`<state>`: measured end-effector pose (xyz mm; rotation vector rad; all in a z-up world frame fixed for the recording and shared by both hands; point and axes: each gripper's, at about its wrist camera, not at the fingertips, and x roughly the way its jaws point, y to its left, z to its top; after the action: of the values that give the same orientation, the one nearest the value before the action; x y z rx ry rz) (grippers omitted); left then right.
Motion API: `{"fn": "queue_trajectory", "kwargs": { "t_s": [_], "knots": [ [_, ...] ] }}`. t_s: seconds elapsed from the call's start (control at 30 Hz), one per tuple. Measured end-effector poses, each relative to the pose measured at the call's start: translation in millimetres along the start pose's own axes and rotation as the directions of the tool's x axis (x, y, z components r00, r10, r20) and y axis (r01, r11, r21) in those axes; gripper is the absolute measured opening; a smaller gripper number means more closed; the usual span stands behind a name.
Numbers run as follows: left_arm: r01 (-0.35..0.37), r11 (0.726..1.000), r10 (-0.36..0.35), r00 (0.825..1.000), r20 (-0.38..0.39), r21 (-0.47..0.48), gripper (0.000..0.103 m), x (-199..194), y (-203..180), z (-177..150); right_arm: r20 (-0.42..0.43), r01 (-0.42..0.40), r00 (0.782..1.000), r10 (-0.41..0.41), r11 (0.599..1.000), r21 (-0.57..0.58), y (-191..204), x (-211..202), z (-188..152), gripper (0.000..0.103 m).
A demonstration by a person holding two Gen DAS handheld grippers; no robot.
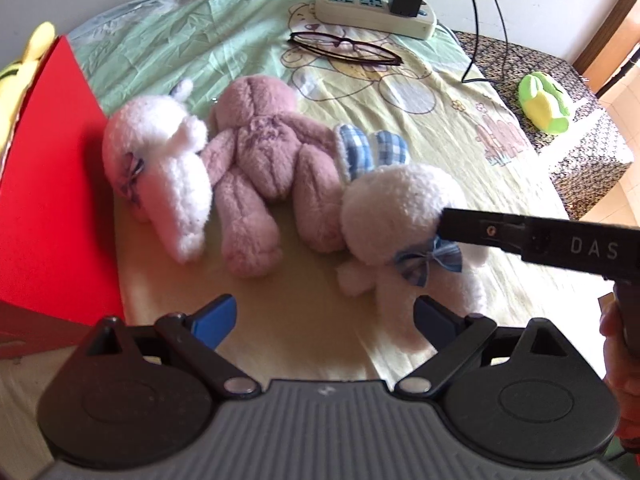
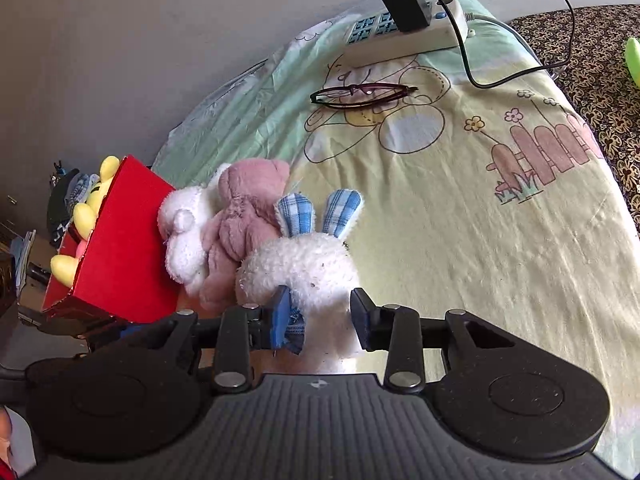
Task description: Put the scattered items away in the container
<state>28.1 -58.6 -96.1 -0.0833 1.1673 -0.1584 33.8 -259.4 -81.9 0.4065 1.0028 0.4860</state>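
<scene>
The right hand-held gripper (image 2: 320, 316) straddles the fluffy white rabbit (image 2: 304, 264) with blue-checked ears, jaws part-open, left pad touching its bow.

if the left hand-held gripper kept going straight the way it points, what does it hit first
Probably the bare bedsheet between its open fingers. The left hand-held gripper aims down at the gap between the pink bear and the white bunny; depth is hard to judge.
</scene>
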Motion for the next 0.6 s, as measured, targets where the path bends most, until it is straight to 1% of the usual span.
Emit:
{"fn": "queue_trajectory", "kwargs": {
  "t_s": [0.03,0.07,0.1,0.17,0.2,0.27,0.3,0.33,0.37,0.43,0.6],
  "knots": [
    [0.024,1.000,-0.024,1.000,0.002,-0.002,0.095,-1,0,-2,0.004,0.003,1.000,-0.003,1.000,0.013,-5,-2,1,0.038],
    [0.052,0.999,-0.052,0.999,0.004,-0.008,0.095,0,-1,-4,-0.001,0.000,1.000,0.000,0.999,0.033,-12,-1,3,0.042],
    [0.075,0.997,-0.075,0.997,0.005,-0.015,0.095,1,-1,-4,-0.014,-0.016,1.000,0.017,0.998,0.063,-19,1,4,0.046],
    [0.101,0.994,-0.101,0.995,0.007,-0.035,0.095,6,-3,1,-0.037,-0.056,0.998,0.060,0.992,0.113,-27,6,6,0.052],
    [0.110,0.993,-0.110,0.994,0.004,-0.045,0.095,9,-5,4,-0.045,-0.075,0.996,0.080,0.990,0.118,-28,9,6,0.053],
    [0.138,0.989,-0.139,0.990,-0.007,-0.055,0.091,17,-9,8,-0.057,-0.110,0.991,0.117,0.987,0.115,-26,14,7,0.054],
    [0.156,0.986,-0.157,0.987,-0.018,-0.057,0.077,22,-11,9,-0.061,-0.125,0.989,0.133,0.985,0.119,-27,16,8,0.055],
    [0.173,0.983,-0.175,0.984,-0.030,-0.063,0.067,26,-13,11,-0.069,-0.136,0.987,0.146,0.982,0.127,-28,18,8,0.055],
    [0.184,0.980,-0.187,0.982,-0.036,-0.071,0.066,31,-15,12,-0.079,-0.141,0.985,0.153,0.981,0.135,-29,21,9,0.055],
    [0.189,0.979,-0.192,0.981,-0.035,-0.077,0.069,36,-18,14,-0.079,-0.148,0.984,0.160,0.978,0.149,-34,21,10,0.056],
    [0.204,0.978,-0.206,0.978,-0.036,-0.050,0.070,47,-25,19,-0.094,-0.165,0.979,0.180,0.976,0.145,-41,20,12,0.057]
  ]
}}
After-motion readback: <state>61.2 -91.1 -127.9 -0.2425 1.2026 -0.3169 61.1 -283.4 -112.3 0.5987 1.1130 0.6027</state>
